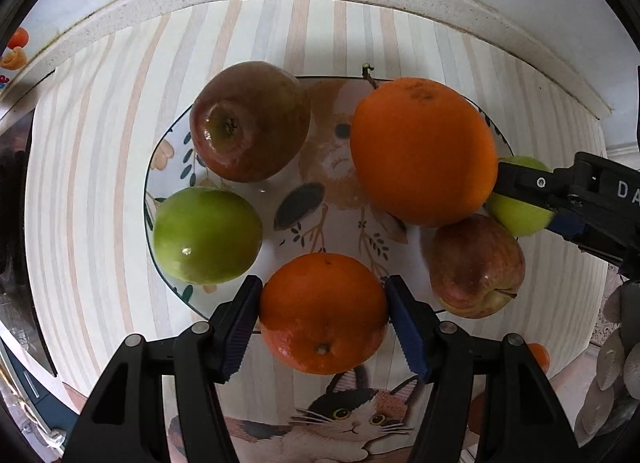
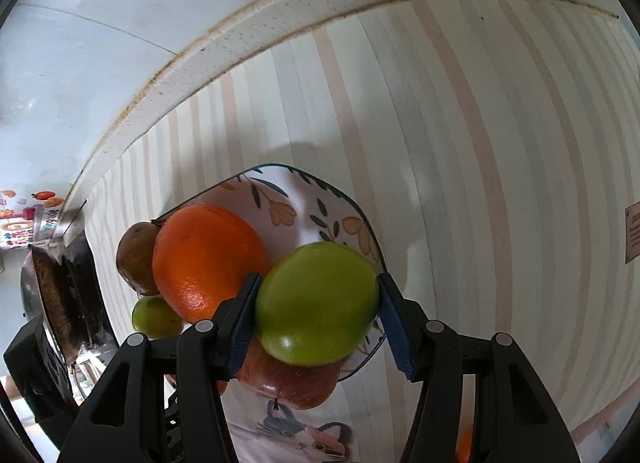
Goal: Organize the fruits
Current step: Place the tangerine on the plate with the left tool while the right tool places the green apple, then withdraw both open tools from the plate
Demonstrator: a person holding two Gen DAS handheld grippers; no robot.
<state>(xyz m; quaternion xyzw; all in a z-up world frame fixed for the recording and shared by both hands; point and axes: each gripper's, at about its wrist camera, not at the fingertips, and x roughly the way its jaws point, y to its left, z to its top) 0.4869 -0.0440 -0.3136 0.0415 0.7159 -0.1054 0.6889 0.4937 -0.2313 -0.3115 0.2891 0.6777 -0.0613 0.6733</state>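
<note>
We have both sets of tongs at the plate (image 1: 160, 167) at once, each closed on 1 fruit. The left tongs (image 1: 323, 319) grip the small orange (image 1: 323, 313) across its width, blue pads pressed to either side; it sits at the plate's near rim, straight ahead of us and partly overhanging the edge toward the cat print on the striped cloth (image 1: 100, 143) that covers the counter. The right tongs (image 2: 318, 309) clamp a green apple (image 2: 316, 303) at the plate's right rim, over the red apple (image 2: 292, 383) just below it. In the left view this held apple (image 1: 516, 211) shows only as a sliver behind the right tongs (image 1: 520, 187), tucked against the big orange (image 1: 424, 151).

What the next move turns on, as we judge it: each held fruit lies dead centre between its own pads, so neither needs re-aiming; the plate lies forward of the left tongs and to the left of the right ones. Whether the fruits are touching the plate or just above it we cannot tell.

The plate carries 6 fruits counting the 2 we hold: the dark red apple (image 1: 250, 121) at the far left, a second green apple (image 1: 208, 235) at the near left, the big orange at the far right, the red apple (image 1: 476, 265) at the near right. They ring an open middle (image 1: 320, 199), and we reckon that gap is the only free room left.
</note>
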